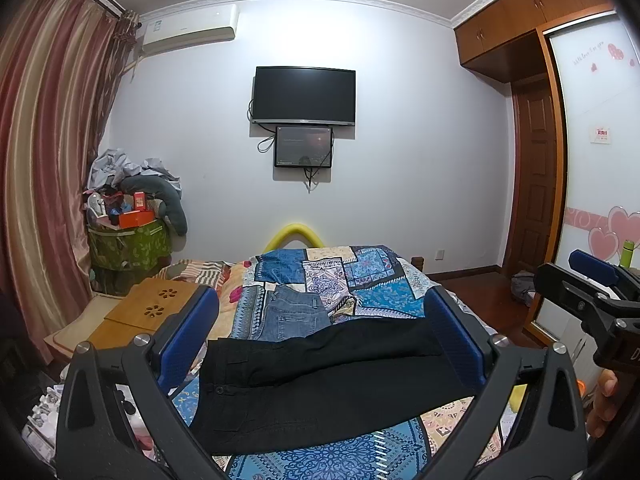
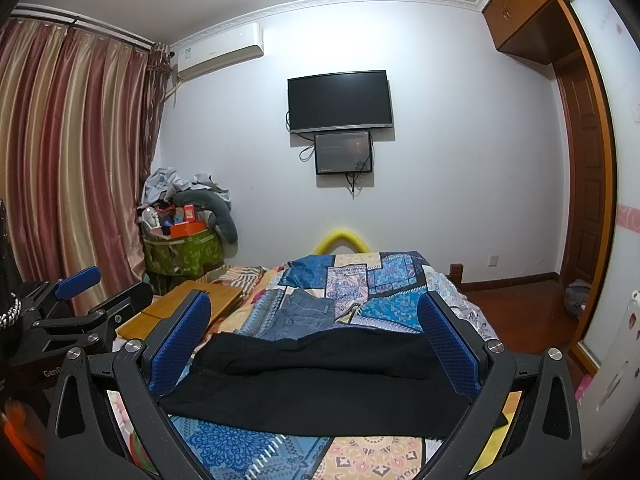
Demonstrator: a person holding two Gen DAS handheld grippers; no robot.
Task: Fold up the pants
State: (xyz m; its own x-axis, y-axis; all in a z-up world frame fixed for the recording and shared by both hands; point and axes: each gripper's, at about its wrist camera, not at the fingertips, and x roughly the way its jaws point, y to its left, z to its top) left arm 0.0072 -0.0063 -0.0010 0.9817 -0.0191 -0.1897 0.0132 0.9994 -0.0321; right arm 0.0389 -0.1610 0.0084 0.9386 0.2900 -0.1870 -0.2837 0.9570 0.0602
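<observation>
A bed covered by a patchwork quilt [image 1: 372,276] fills the lower middle of both views, with a wall-mounted television [image 1: 305,95] seen beyond it. Across the near part of the quilt the black pants [image 1: 320,376] are laid flat and crosswise, the waistband with its button and pockets toward the left and the legs running off to the right; in the right wrist view the same dark cloth [image 2: 320,380] spans the space in front of the fingers. A pair of blue jeans [image 1: 294,316] is seen lying just behind them, partly overlapped by the black fabric. The left gripper [image 1: 322,328] is held spread wide above the pants with nothing between its blue pads, and the right gripper [image 2: 314,332] is likewise held wide apart and empty. The fabric is judged to be soft, light and limp, so sagging and bunching are to be expected once it is lifted. A hold is best taken at the firmer waistband on the left and at the hems on the right, which are hidden from view here.
</observation>
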